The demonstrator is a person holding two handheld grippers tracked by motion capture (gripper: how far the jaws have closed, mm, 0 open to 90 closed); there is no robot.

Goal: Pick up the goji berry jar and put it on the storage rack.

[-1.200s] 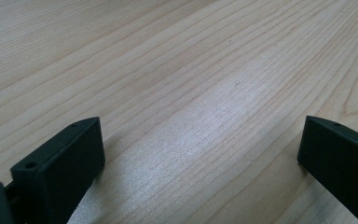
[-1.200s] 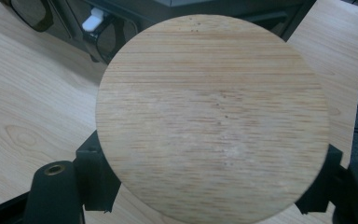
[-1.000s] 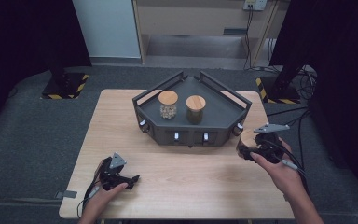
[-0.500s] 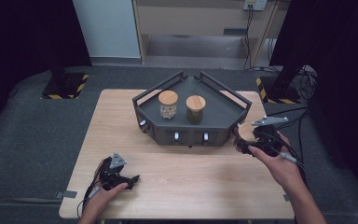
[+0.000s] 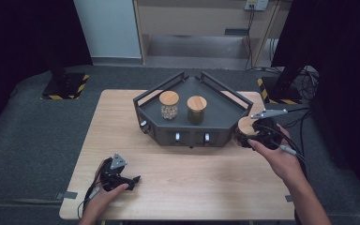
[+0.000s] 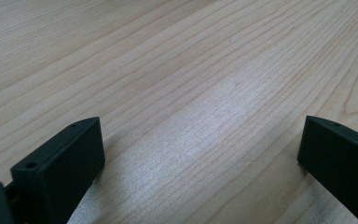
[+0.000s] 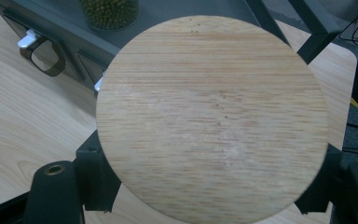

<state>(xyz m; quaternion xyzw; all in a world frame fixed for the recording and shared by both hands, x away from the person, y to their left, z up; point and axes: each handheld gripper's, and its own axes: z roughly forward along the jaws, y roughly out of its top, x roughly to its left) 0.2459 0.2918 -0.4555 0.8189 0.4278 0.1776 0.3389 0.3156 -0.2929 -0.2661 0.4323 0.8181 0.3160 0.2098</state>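
Two jars already stand on the dark rack, and a third, by my reading, is on its way there. The right tool (image 5: 249,136) is clamped on a jar with a round wooden lid (image 7: 212,119); in the right gripper view the lid sits square between the two black jaws, which press in on it from either side. From above, this jar (image 5: 246,126) hangs just beside the rack's right front corner, above the desk (image 5: 192,187). Its glass body is hidden under the lid and hand, so I cannot tell what it contains.

On the angular rack (image 5: 225,110) stand one jar of pale round pieces (image 5: 169,105) and, just beside it, one with darker contents (image 5: 197,110), both upright and lidded. Bare rack floor lies to their right, nearest the held jar, so setting it down there looks like the remaining step.

The left tool (image 6: 200,154) rests wide open and empty near the desk's front left, with bare wood grain between its jaws.
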